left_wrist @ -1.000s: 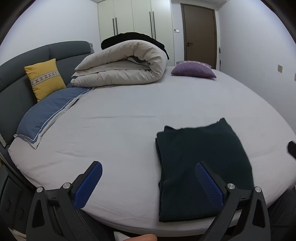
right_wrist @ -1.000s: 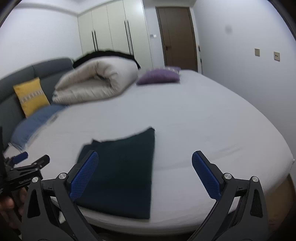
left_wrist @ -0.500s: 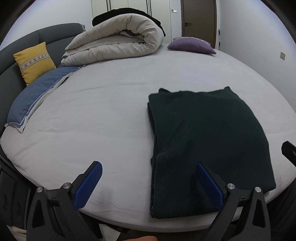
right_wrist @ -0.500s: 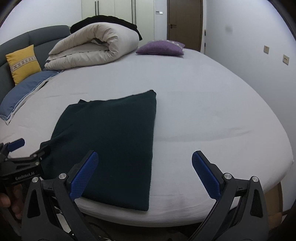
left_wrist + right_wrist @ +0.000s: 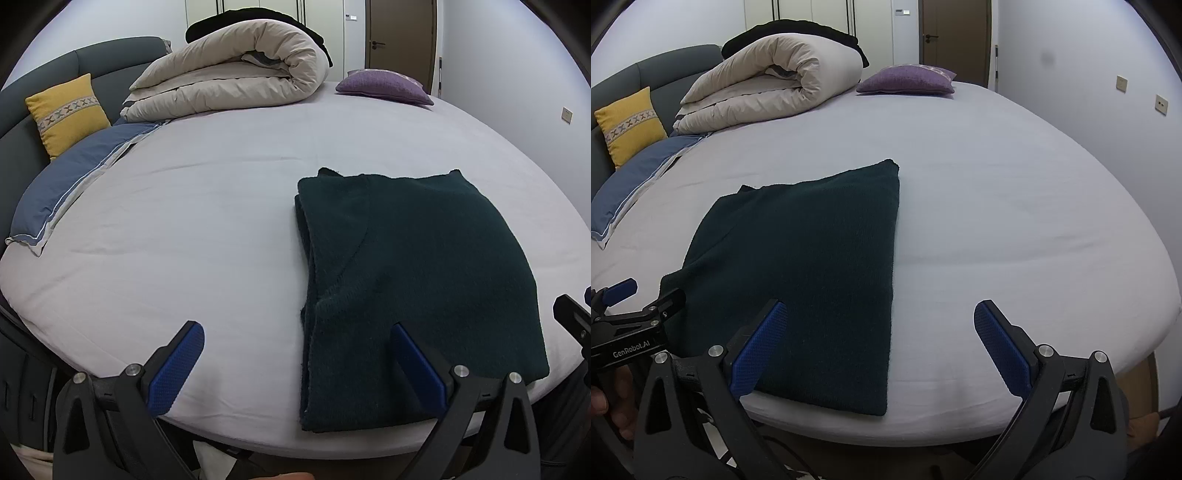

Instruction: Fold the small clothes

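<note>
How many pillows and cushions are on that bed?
3: a yellow cushion against the grey headboard, a blue pillow lying below it, and a purple cushion at the far side. The rolled duvet might hide more.

Bed (image 5: pixel 221 206) w/ dark garment (image 5: pixel 406 258), duvet (image 5: pixel 236 77), pillows.

Rolled beige duvet (image 5: pixel 236 70), purple cushion (image 5: pixel 384 86), yellow cushion (image 5: pixel 68 112), blue pillow (image 5: pixel 70 173), brown door (image 5: pixel 400 40)
</note>
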`<state>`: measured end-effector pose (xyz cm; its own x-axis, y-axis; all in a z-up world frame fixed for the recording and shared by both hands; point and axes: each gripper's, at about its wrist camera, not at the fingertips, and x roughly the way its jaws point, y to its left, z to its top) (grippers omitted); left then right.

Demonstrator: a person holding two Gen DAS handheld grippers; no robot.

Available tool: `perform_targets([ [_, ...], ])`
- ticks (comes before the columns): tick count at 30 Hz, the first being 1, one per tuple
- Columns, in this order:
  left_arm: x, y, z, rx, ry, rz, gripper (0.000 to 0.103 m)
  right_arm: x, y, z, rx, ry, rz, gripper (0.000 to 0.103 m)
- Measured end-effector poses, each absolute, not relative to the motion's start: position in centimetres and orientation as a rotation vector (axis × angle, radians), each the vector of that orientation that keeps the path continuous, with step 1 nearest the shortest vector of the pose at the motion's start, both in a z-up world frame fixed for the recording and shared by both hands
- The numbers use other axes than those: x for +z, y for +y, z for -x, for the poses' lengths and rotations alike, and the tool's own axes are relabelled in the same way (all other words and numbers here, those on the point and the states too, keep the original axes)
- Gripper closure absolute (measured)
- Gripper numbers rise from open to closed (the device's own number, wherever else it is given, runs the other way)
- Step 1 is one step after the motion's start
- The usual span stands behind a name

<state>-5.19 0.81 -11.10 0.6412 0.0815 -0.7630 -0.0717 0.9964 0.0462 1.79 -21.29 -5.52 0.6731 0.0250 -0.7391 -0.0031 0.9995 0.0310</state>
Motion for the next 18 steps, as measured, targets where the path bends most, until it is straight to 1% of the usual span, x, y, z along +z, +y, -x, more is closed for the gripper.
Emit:
perform_targets([
  [18,-11.2,0.91,5.31,0.092,0.872,-0.005,0.0,-5.04,-20.33,-1.38,0.025,0.832,-0.029,0.0],
])
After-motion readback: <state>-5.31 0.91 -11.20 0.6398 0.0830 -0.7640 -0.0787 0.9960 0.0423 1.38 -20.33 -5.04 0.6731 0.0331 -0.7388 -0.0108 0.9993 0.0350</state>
